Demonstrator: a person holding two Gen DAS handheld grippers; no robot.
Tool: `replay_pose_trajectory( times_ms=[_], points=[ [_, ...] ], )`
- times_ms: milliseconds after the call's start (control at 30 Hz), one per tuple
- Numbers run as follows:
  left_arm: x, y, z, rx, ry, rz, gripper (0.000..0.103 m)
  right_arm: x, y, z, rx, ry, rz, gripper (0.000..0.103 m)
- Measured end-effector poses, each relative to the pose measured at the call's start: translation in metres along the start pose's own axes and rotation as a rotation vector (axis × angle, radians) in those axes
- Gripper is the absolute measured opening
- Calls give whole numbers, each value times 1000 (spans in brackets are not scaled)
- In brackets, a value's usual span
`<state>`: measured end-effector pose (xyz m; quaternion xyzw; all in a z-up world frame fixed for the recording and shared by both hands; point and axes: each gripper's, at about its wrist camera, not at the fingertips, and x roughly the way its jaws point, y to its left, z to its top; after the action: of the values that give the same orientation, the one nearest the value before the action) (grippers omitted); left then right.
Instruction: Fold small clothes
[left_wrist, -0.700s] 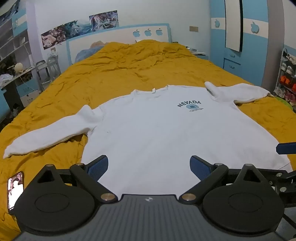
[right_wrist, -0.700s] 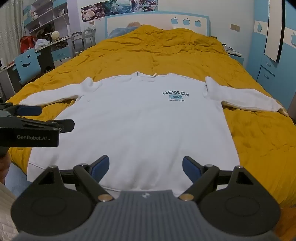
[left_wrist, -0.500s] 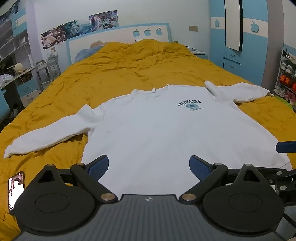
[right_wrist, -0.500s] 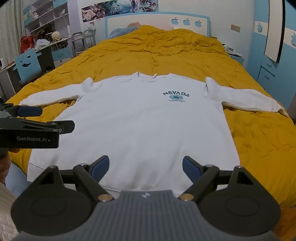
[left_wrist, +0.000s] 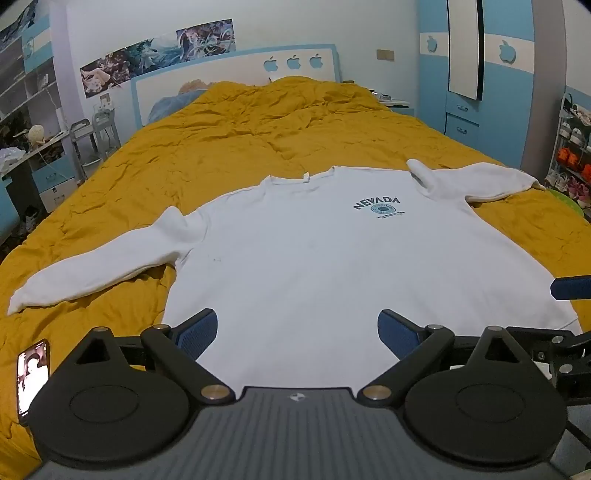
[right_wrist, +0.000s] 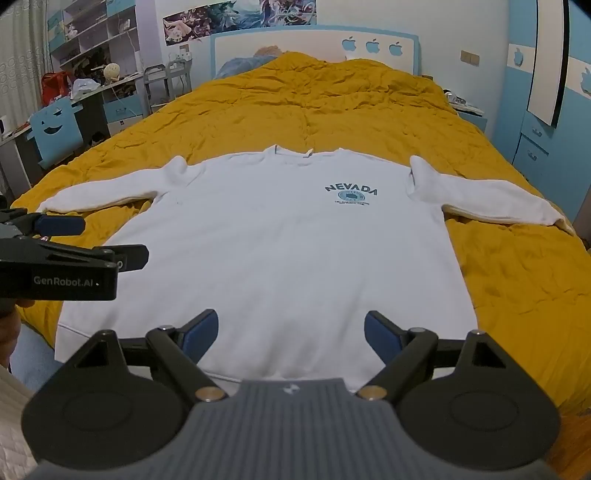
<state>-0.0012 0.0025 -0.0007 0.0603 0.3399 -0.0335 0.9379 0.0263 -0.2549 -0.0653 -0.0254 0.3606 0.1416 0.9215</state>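
One sweatshirt (left_wrist: 314, 266) with two sleeves lies on one bed (left_wrist: 258, 147). Two grippers: left gripper (left_wrist: 297, 332), right gripper (right_wrist: 286, 332). One phone (left_wrist: 32, 373). Three apple cutouts (left_wrist: 293, 62) mark the headboard.

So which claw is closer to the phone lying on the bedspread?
Left. The left claw hovers over the sweatshirt hem with the phone just off its left side; the right claw is further right.

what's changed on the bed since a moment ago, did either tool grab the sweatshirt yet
Nothing visibly changed. The left tool and right tool are open and hold nothing; neither has taken hold of the sweatshirt, which lies flat on the yellow quilt with both sleeves spread as before.
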Motion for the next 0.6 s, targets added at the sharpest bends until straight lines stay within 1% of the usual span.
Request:
replay_pose_trajectory(
  times_ms=[167, 400, 600],
  points=[
    [-1, 1, -1, -3, 1, 1, 103, -6, 3, 6, -4, -2, -1, 82],
    [-2, 1, -2, -5, 2, 1, 103, 0, -3, 6, -5, -4, 0, 82],
    [-3, 2, -2, -5, 2, 2, 103, -5, -1, 4, -7, -10, -2, 82]
  ],
)
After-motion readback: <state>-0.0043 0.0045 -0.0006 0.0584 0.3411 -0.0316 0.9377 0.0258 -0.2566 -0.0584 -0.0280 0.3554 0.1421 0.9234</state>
